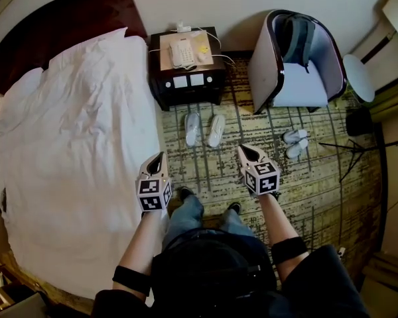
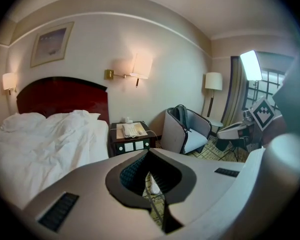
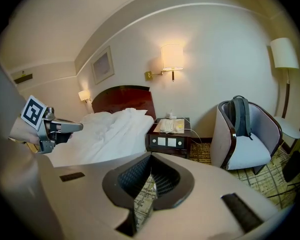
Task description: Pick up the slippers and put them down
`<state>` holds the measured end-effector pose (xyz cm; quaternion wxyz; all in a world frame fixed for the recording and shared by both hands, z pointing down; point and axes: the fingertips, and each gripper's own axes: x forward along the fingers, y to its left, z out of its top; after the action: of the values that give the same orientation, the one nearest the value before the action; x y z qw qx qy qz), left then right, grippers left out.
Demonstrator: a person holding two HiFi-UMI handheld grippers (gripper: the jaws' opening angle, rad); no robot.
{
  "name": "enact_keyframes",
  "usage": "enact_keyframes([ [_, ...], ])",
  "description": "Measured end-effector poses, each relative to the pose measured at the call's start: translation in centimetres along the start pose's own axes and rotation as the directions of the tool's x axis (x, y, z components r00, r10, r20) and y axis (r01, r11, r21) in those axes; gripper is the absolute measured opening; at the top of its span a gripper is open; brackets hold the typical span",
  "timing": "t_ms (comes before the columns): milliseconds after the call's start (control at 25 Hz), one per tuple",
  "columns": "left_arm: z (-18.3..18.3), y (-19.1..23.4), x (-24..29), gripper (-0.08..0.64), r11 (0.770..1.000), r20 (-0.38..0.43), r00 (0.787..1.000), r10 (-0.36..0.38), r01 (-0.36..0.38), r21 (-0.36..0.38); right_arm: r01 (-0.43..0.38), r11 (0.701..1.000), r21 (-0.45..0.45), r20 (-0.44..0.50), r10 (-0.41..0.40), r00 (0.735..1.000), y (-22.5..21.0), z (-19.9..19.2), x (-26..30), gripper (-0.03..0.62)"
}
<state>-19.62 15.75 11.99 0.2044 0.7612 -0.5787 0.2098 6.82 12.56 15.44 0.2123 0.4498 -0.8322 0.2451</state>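
Head view, pickup not yet begun: 2 white slippers [image 1: 193, 129] side by side on carpet [image 1: 212, 174] before the nightstand [image 1: 186, 85], left gripper [image 1: 162, 156] and right gripper [image 1: 243, 149] short of them, jaws pressed together, empty.

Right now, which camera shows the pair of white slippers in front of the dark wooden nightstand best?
The head view: both white slippers lie side by side, fully visible from above. The left gripper view shows only a white sliver of one; the rest is blocked. The right gripper view shows neither clearly.

Hotel rm: bed [image 1: 73, 144], nightstand [image 1: 189, 94] w/ phone [image 1: 182, 52], armchair [image 1: 298, 85].
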Motion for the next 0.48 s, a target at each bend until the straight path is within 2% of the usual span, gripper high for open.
enact_keyframes([
  [240, -0.9, -3.3, -1.7, 0.001, 0.999, 0.01, 0.999, 0.031, -0.031, -0.039, -0.018, 1.0, -0.025, -0.005, 0.018, 1.0, -2.1, -1.6, -3.8, 0.002],
  [480, -1.5, -6.6, -2.6, 0.001, 0.999, 0.015, 1.0, 0.017, -0.016, -0.035, -0.013, 0.999, -0.04, 0.015, 0.014, 1.0, -3.8, -1.7, -6.6, 0.002],
])
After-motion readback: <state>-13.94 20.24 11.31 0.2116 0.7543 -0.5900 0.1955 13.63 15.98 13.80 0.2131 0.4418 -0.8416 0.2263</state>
